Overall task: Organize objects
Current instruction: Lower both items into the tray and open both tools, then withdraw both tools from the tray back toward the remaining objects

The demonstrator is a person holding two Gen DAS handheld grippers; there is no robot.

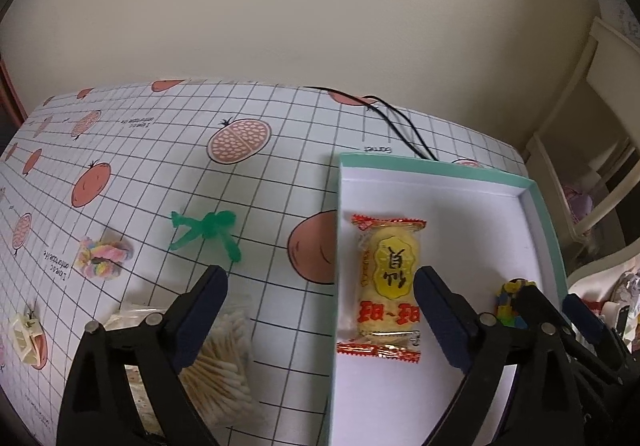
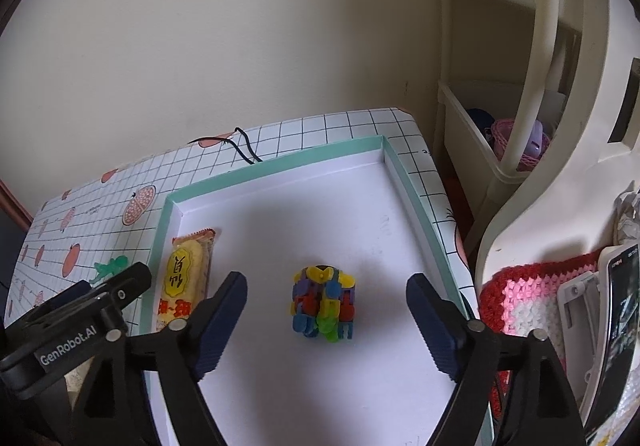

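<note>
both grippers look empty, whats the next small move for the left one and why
Probably swing the open left gripper left and down over the cotton swabs. The snack packet and the colourful block toy already lie inside the teal box, while the swabs sit on the tablecloth just beside the left finger.

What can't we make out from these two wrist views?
- Cotton swab pack, left wrist view: near end hidden behind the left gripper finger.
- Toy block cluster, left wrist view: mostly hidden by the right gripper.
- Phone, right wrist view: cut off at the frame edge, screen unreadable.
</note>
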